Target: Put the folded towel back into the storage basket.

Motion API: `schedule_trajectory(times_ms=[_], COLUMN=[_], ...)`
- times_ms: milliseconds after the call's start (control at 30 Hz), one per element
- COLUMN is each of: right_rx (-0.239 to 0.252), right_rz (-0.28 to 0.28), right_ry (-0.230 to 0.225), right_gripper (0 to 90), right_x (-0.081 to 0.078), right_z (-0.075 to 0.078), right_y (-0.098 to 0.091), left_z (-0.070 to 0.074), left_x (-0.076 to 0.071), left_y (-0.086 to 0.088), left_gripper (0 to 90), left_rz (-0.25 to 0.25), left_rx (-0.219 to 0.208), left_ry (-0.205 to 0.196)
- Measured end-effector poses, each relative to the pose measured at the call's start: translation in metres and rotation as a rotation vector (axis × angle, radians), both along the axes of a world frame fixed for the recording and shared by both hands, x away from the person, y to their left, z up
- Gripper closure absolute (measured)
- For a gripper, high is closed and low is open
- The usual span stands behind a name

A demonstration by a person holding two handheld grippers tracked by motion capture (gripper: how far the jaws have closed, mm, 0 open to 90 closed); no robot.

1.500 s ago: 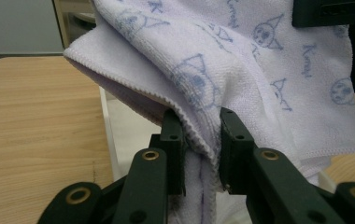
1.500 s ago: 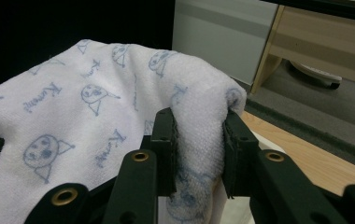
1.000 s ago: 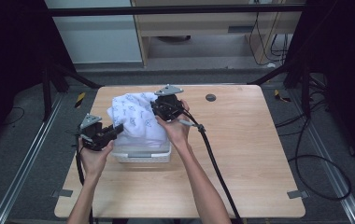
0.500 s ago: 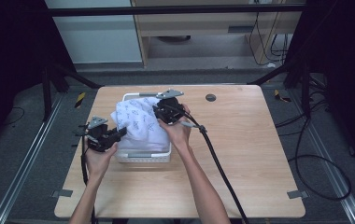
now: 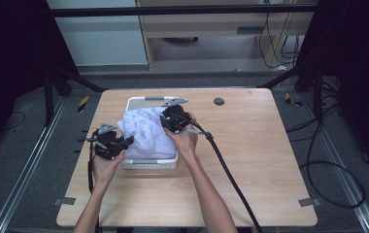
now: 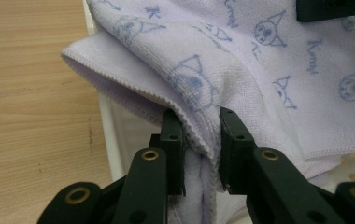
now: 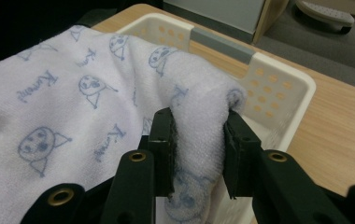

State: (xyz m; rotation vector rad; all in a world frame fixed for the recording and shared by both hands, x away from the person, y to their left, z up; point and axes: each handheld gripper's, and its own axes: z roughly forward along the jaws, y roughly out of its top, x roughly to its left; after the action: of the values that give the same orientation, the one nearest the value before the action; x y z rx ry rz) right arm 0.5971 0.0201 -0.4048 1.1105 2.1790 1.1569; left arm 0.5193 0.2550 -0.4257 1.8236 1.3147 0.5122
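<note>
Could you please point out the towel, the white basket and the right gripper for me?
towel (image 5: 146,136): high view, middle of the printed cloth.
white basket (image 7: 278,86): right gripper view, perforated end wall.
right gripper (image 7: 198,123): right gripper view, between the jaws, which pinch a towel fold.

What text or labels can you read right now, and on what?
"Kuromi": pale blue script printed again and again, among cartoon faces, on the white towel, which both grippers' jaws pinch over the white basket. In the left gripper view some of the prints are turned sideways and cut off by folds.
From the high view the towel's print is too small to read.
The basket and table carry no readable text.
</note>
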Motion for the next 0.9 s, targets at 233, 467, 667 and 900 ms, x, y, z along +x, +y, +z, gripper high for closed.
schedule_trajectory(times_ms=[233, 467, 667, 900], right_rx=[-0.028, -0.061, -0.074, -0.036], right_rz=[-0.002, -0.013, -0.008, -0.019], right_ry=[0.025, 0.044, 0.046, 0.013], right_gripper=[67.9, 66.1, 61.2, 51.0], right_x=[0.003, 0.003, 0.003, -0.003], right_z=[-0.008, -0.015, -0.019, -0.015], right_y=[0.001, 0.002, 0.002, -0.009], left_z=[-0.005, -0.009, -0.002, 0.012], left_x=[0.003, 0.005, 0.002, -0.007], left_y=[-0.003, -0.003, 0.001, 0.002], left_gripper=[73.4, 69.0, 61.6, 56.5], left_rz=[-0.003, 0.001, 0.033, 0.041], left_rx=[0.027, 0.043, 0.042, 0.016], left_ry=[0.021, 0.041, 0.009, -0.059])
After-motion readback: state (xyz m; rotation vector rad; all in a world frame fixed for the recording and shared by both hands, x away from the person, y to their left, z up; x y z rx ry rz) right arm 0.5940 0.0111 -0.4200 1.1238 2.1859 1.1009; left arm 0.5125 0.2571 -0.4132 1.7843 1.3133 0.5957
